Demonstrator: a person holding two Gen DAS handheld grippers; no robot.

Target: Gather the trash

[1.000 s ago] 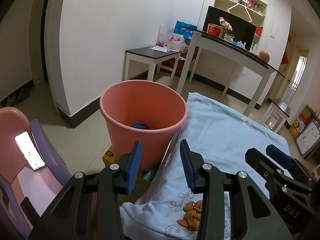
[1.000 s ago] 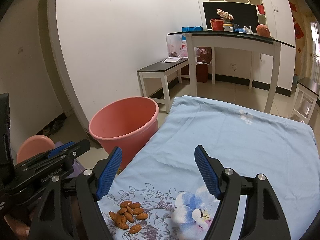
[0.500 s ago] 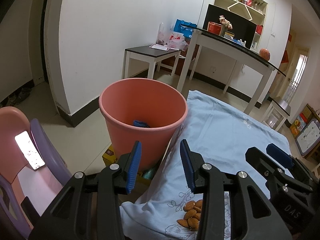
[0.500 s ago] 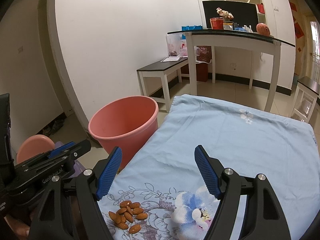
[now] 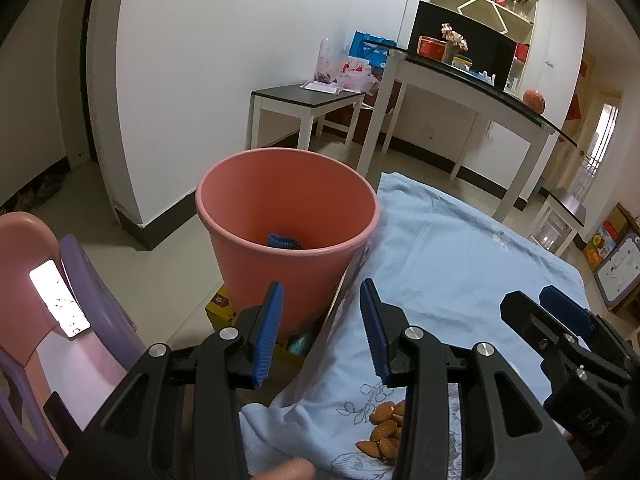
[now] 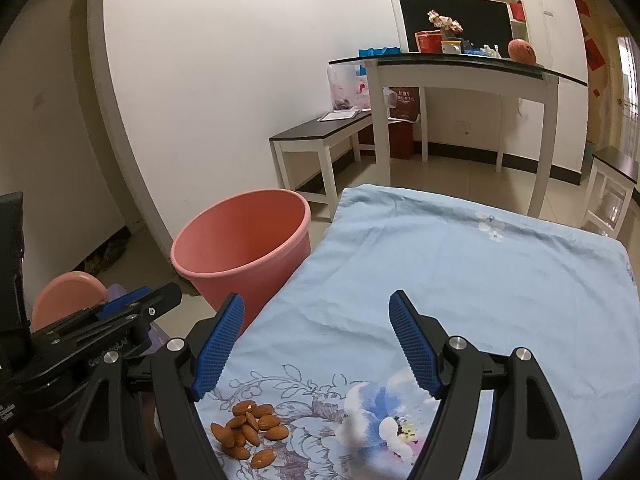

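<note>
A salmon-pink bucket [image 5: 288,220] [image 6: 244,248] stands on the floor against the left edge of a light-blue flowered cloth [image 6: 460,272]. A small blue ridged item [image 5: 283,241] lies inside the bucket. A pile of several almonds [image 6: 248,432] [image 5: 384,432] sits on the cloth's near left corner. My left gripper [image 5: 320,332] hovers open and empty just in front of the bucket, above the cloth's edge. My right gripper [image 6: 318,344] is open wide and empty over the cloth, with the almonds below its left finger.
Pink and purple plastic chairs [image 5: 24,280] stand at the left, with a lit phone [image 5: 60,304] on one seat. A yellow box [image 5: 218,308] lies at the bucket's foot. A low dark-topped bench [image 5: 308,96] and a tall white table [image 6: 460,68] stand behind.
</note>
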